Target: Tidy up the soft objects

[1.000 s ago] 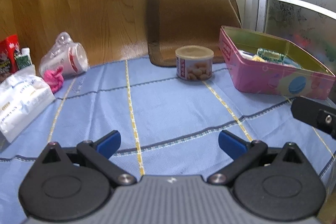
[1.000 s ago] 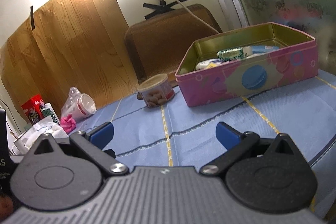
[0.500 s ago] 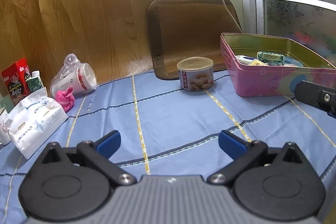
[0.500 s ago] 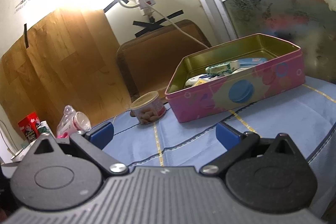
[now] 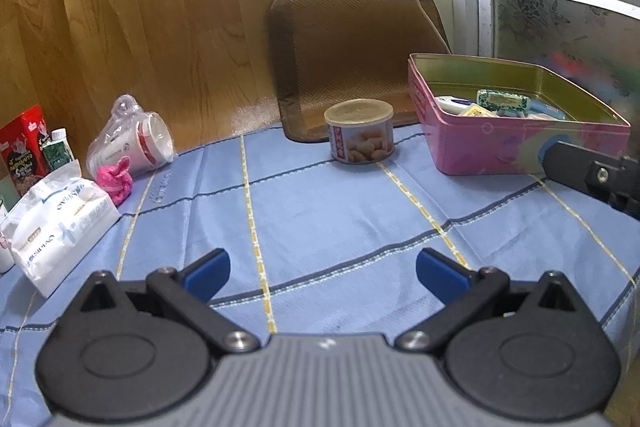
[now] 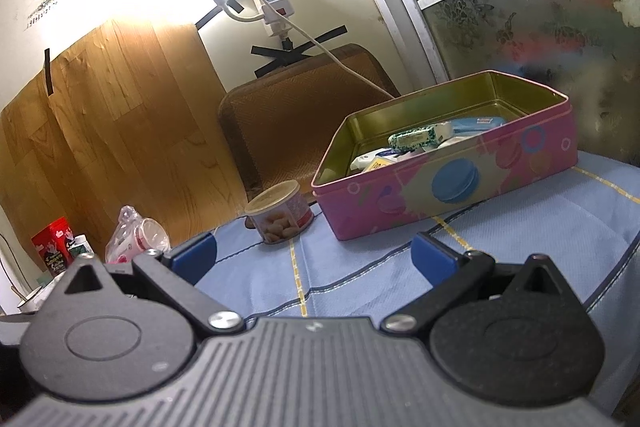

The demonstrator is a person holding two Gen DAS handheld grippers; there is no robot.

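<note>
Far left, by the wood panel: red box [image 5: 22,143], small green bottle [image 5: 58,150], then a white tissue pack [image 5: 56,223] near-left on the blue tablecloth [image 5: 320,211]. Just beyond it, pink knitted thing [image 5: 116,179], touching or just beside the bagged cups [image 5: 134,143]. Both look like the soft items left out. Tissue pack: light, squashy, slick film, so likely best pinched across the short middle, not a corner. Pink knit: very light, floppy, snags easily; pinch the bulk from above.

Centre: left gripper [image 5: 322,273] hovers low over the cloth, jaws spread wide, nothing between them. Peanut can [image 5: 360,135] stands far centre, in front of a brown mat [image 5: 352,59].

Right: pink tin [image 5: 500,155], lid off, already holds small packets, probably the drop spot. Right gripper [image 6: 314,259] also wide apart, empty, aimed toward the tin and can.
</note>
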